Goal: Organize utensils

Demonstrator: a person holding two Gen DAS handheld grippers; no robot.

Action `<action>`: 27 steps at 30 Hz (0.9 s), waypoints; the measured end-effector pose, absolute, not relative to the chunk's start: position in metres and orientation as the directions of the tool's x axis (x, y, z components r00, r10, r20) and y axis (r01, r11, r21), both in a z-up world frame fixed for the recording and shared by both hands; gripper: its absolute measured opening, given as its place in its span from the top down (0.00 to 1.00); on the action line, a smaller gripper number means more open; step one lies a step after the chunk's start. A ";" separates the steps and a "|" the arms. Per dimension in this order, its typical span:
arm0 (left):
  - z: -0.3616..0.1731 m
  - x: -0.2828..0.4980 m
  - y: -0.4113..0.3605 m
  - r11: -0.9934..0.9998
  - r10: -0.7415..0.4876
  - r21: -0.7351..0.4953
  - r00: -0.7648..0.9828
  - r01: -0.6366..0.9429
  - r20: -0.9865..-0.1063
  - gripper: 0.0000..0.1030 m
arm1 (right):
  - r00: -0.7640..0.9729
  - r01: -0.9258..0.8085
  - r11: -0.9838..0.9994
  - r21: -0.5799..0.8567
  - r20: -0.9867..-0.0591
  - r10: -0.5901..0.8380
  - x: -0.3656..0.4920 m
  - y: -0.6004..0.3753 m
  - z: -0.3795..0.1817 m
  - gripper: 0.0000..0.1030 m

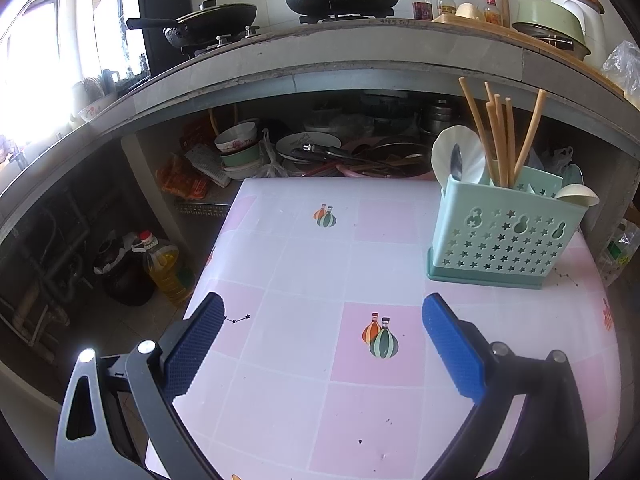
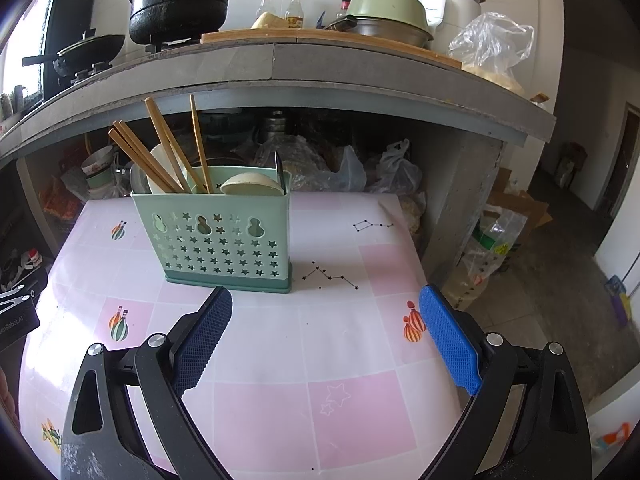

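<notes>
A mint-green utensil holder (image 1: 508,240) with star cut-outs stands on the table's far right; in the right wrist view the holder (image 2: 220,240) is at the far left. It holds several wooden chopsticks (image 1: 500,140), white spoons (image 1: 576,196) and a metal spoon (image 1: 456,166). In the right wrist view the chopsticks (image 2: 160,152) lean left and a white spoon (image 2: 252,184) lies across the top. My left gripper (image 1: 322,312) is open and empty over the table, left of the holder. My right gripper (image 2: 326,308) is open and empty just in front of the holder.
The table has a pink and white checked cloth (image 1: 300,272). Behind it a concrete counter (image 1: 320,60) carries pots, pans and bottles, with dishes (image 1: 240,144) and bags (image 2: 360,168) stacked underneath. An oil jug (image 1: 164,264) stands on the floor at the left.
</notes>
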State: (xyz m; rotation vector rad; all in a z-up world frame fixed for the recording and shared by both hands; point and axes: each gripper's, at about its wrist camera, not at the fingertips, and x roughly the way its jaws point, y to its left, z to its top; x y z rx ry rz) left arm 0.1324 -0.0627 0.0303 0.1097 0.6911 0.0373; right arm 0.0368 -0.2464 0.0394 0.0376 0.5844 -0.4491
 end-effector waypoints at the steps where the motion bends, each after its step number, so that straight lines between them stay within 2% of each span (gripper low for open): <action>1: 0.030 0.133 -0.062 0.994 0.071 0.113 0.770 0.002 -0.634 0.06 | 0.741 0.419 0.903 -0.091 -0.541 -0.399 0.037 -0.246 0.039 0.12; 27: 0.033 0.123 -0.067 0.993 0.045 0.112 0.795 0.028 -0.605 0.06 | 0.740 0.424 0.901 -0.090 -0.539 -0.402 0.035 -0.245 0.040 0.12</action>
